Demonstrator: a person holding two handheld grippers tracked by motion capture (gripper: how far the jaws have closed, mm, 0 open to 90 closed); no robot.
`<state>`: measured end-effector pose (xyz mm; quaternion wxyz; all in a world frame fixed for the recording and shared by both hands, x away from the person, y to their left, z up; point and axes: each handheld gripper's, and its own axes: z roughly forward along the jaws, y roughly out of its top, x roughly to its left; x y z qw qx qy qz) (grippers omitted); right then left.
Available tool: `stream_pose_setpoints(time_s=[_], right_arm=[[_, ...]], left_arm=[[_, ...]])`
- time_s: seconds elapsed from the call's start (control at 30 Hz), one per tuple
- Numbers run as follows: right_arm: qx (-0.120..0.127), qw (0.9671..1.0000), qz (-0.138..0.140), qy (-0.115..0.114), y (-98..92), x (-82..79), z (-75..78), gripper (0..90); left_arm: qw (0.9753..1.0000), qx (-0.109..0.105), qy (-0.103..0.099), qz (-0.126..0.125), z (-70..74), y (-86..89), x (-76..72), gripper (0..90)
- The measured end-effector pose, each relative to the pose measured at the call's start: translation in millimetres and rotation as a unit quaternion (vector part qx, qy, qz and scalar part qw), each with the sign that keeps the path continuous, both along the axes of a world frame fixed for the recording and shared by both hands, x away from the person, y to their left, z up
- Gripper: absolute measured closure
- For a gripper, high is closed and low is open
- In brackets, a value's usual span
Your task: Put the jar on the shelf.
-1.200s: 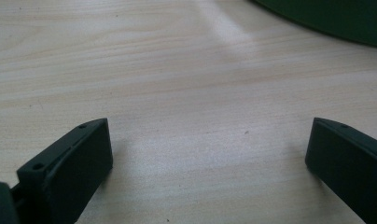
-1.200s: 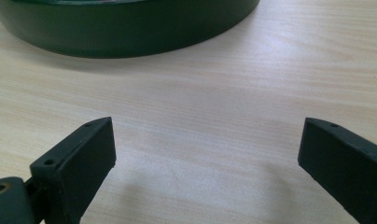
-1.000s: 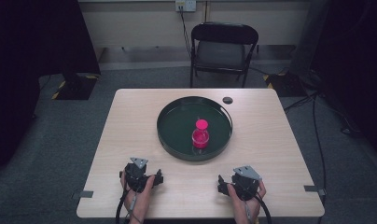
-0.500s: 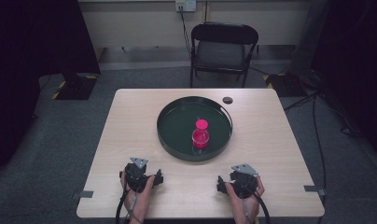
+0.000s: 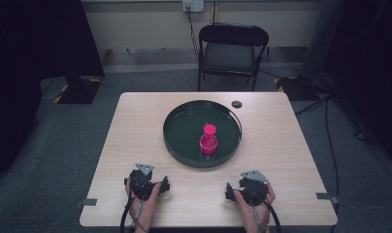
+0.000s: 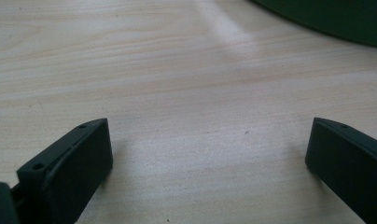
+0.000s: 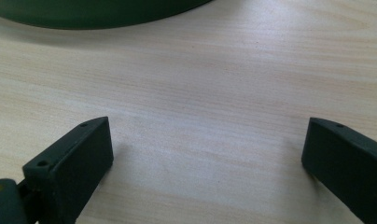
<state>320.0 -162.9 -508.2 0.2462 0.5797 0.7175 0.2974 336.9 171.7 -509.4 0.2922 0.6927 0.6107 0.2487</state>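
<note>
Little has shifted since the earlier high view: the right gripper has eased slightly toward the table's near edge, while the left gripper rests where it was.

Going left to right: the left gripper sits low on the table, its jaws spread wide with only bare wood between them in the left gripper view; the dark rim of the tray cuts across the upper right corner there, so the tray lies ahead and to that gripper's right. Ahead of both, between them, the round green tray holds a pink flask standing upright, its long axis vertical, capped by a pink stopper. The flask stands right of the tray's centre (which puts it nearer the right gripper, I judge). The right gripper is likewise released, jaws wide apart over bare wood, with the tray edge ahead and to its left.

A small black disc lies beyond the tray, far from both.
</note>
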Motion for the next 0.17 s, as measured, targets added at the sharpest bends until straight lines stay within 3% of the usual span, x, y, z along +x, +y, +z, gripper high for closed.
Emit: stream_pose_setpoints(time_s=[0.17], right_arm=[[0.000,1.0000,-0.001,0.000,0.1,-0.3,0.0,0.8]], left_arm=[[1.0000,0.000,0.000,0.000,0.0,0.0,0.0,0.0]])
